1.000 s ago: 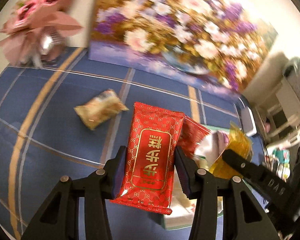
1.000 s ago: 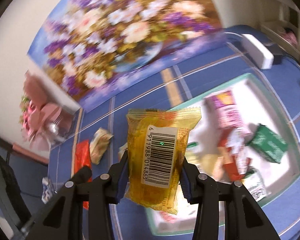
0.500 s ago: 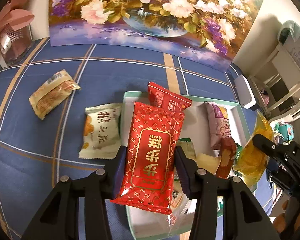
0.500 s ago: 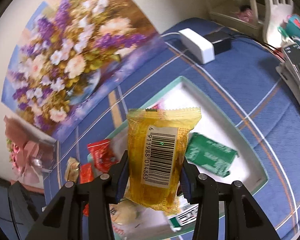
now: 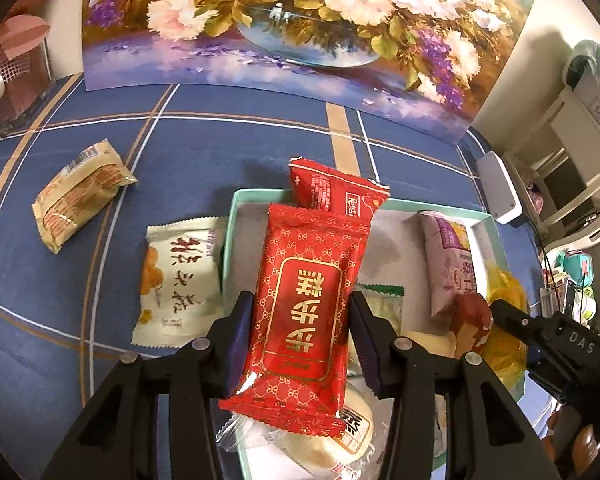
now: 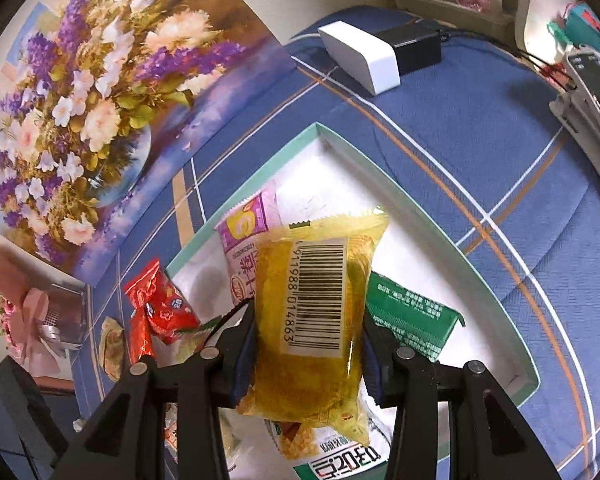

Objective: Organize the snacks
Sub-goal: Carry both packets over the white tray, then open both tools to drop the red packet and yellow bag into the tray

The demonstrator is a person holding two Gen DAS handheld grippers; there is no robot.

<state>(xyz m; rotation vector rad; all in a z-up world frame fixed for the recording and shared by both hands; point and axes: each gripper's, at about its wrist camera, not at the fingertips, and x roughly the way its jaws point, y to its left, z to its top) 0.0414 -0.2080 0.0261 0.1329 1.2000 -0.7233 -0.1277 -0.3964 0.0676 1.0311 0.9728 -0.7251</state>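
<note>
We hold the left gripper (image 5: 302,328) pinched on a red packet with gold lettering (image 5: 308,312), its blue pads pressed to the packet's two long edges, and the packet hangs upright over the near left part of the mint-rimmed tray (image 5: 230,236). Our right gripper (image 6: 308,344) is pinched the same way on a clear yellow packet with a barcode label (image 6: 316,320), which hangs over the near middle of that tray (image 6: 420,204); in the left view this yellow packet (image 5: 504,320) shows at the right edge with the black right tool beside it. Inside the tray we see a purple and white packet (image 6: 248,236) toward the far left, a green packet (image 6: 412,316) lying flat to the right of the yellow one, and a second red packet (image 5: 332,192) leaning over the far rim. Pale wrapped snacks lie in the near end, partly hidden by our tools. On the blue plaid cloth (image 5: 180,152) left of the tray, a white packet with black characters (image 5: 178,284) lies touching the tray's left wall, and a beige wrapped snack (image 5: 80,196) lies farther left, well apart. A flower painting (image 5: 300,20) leans against the far wall, and a white box (image 6: 360,56) sits on the cloth beyond the tray's far right.
</note>
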